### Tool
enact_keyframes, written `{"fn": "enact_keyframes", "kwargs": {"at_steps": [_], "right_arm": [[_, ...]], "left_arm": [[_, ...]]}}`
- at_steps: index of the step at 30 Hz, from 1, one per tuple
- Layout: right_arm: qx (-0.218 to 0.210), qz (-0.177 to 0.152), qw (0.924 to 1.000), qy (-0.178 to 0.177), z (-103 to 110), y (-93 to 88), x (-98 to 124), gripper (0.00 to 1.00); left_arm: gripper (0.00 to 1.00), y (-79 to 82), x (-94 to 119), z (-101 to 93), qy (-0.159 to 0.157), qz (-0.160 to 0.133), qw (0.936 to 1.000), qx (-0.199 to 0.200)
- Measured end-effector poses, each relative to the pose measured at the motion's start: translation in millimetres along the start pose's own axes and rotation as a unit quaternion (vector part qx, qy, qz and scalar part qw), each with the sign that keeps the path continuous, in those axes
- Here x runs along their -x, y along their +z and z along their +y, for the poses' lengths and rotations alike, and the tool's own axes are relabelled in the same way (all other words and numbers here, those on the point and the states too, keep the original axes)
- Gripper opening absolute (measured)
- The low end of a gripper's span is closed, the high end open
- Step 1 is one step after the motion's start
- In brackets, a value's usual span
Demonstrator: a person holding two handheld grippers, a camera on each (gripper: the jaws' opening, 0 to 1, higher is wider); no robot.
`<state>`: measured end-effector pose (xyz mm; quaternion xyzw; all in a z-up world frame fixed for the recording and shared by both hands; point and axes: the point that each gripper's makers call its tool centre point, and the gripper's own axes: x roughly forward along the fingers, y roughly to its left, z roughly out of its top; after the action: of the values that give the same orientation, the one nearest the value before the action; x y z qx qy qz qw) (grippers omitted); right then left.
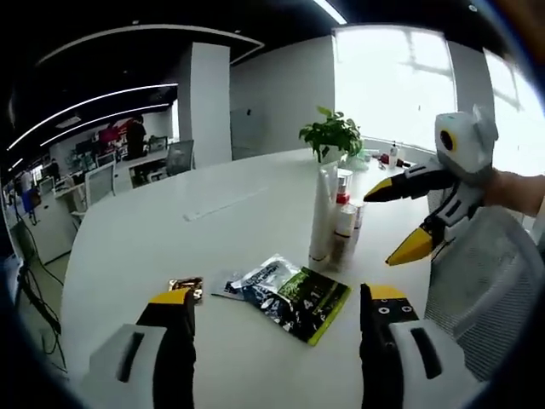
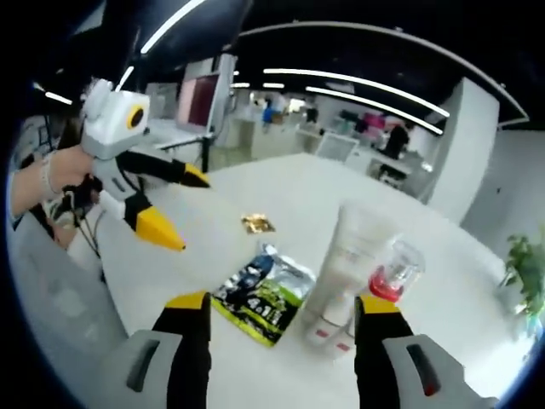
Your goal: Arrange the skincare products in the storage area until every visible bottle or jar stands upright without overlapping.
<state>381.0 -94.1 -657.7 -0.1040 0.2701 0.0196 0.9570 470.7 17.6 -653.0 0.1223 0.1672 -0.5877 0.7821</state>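
Skincare bottles [image 1: 334,223] stand upright, clustered on the white surface [image 1: 170,247] beside a flat green sachet [image 1: 294,294]; left gripper [image 1: 277,311] and right gripper [image 2: 281,319] jaws apart, empty.

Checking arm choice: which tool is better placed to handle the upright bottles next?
Probably the right tool: open, with the tall white tube between its jaws. The left tool faces the green sachet.

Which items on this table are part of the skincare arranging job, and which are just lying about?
Job items:
white tube, upright
clear-capped bottle with red inside
small white bottle
both grippers, left and right, jaws open, holding nothing

Lying about:
green and black sachet
small gold packet
potted plant
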Motion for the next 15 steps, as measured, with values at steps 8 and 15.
{"fn": "enact_keyframes", "kwargs": {"at_steps": [8,15], "right_arm": [[-0.011,0.013,0.9995,-0.026,-12.6,-11.5,8.7,0.77],[-0.015,0.021,0.9992,-0.031,-13.0,-15.9,11.5,0.88]], "left_arm": [[0.79,-1.1,6.6,-4.7,-0.004,0.001,1.0,-0.005],[0.86,-1.5,9.2,-12.1,-0.013,0.005,0.9998,-0.012]]}}
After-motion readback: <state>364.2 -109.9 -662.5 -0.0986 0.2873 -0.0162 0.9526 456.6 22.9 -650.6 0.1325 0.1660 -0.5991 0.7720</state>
